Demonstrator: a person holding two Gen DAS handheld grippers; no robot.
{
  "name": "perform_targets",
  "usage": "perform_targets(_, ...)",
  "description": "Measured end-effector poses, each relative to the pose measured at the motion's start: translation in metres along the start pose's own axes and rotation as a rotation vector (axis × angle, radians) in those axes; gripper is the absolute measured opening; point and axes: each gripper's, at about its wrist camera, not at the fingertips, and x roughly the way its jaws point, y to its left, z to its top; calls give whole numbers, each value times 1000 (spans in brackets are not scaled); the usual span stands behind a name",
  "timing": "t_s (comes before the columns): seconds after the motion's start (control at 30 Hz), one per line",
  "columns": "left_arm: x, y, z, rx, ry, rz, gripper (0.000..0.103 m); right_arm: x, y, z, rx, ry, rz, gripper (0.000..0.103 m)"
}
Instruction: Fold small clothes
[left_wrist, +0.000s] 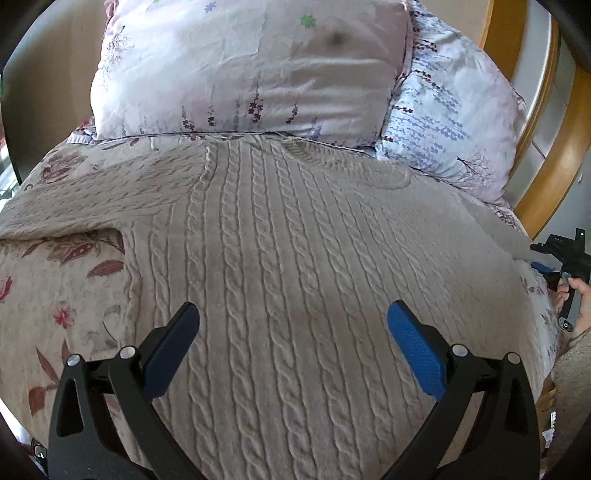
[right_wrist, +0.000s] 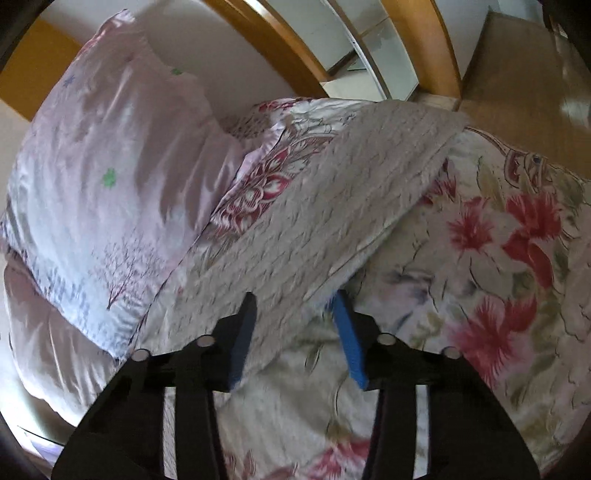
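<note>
A beige cable-knit sweater (left_wrist: 280, 229) lies flat on the bed, its neck toward the pillows and one sleeve (left_wrist: 92, 199) stretched out to the left. My left gripper (left_wrist: 293, 308) hovers open over the sweater's lower body, nothing between its blue pads. At the right edge a hand (left_wrist: 576, 295) holds my right gripper (left_wrist: 537, 256) by the sweater's side. In the right wrist view, the other sleeve (right_wrist: 332, 192) runs away from the right gripper (right_wrist: 295, 295). Its near part sits between the half-closed fingers, which still show a gap. That view is blurred.
Two pale flowered pillows (left_wrist: 251, 70) (left_wrist: 443, 122) lie just beyond the sweater's neck. A floral bedcover (right_wrist: 498, 258) lies under everything. A curved wooden headboard (left_wrist: 554, 166) rises at the right, and a wooden floor (right_wrist: 517, 92) lies past the bed's edge.
</note>
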Motion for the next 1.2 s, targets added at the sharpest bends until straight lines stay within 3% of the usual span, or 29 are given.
perform_targets(0.1, 3, 4, 6, 10, -2, 24, 101, 3, -1, 4, -9, -24, -25, 31)
perform_targets(0.17, 5, 6, 9, 13, -3, 32, 101, 6, 0, 5, -31, -41, -55, 17)
perform_targets(0.23, 7, 9, 14, 19, -3, 43, 101, 7, 5, 5, -73, -54, -84, 12)
perform_targets(0.4, 12, 17, 22, 11, 4, 16, 101, -14, 49, -3, -257, -182, -115, 11)
perform_targets(0.5, 11, 22, 27, -1, -13, 1, 101, -34, 94, -18, -398, -250, -60, 10)
perform_targets(0.6, 11, 25, 31, -15, -26, -12, 101, -46, 144, -48, -546, -260, 33, 10)
perform_targets(0.7, 10, 30, 34, -48, -38, -59, 101, -43, 187, -89, -684, -216, 113, 10)
perform_targets(0.8, 8, 33, 35, -66, -53, -78, 101, -20, 214, -135, -782, -106, 164, 10)
perform_targets(0.93, 7, 33, 33, -58, -53, -92, 101, 23, 224, -191, -862, 65, 150, 10)
perform_targets(1.0, 6, 32, 32, -51, -49, -101, 101, 34, 222, -208, -873, 109, 130, 11)
perform_targets(1.1, 5, 30, 32, -39, -51, -110, 101, 38, 216, -211, -838, 162, 137, 22)
perform_targets(1.17, 5, 28, 33, -34, -52, -119, 101, 33, 211, -205, -781, 191, 197, 57)
perform_targets(1.2, 6, 27, 33, -33, -51, -122, 101, 29, 207, -200, -746, 195, 214, 66)
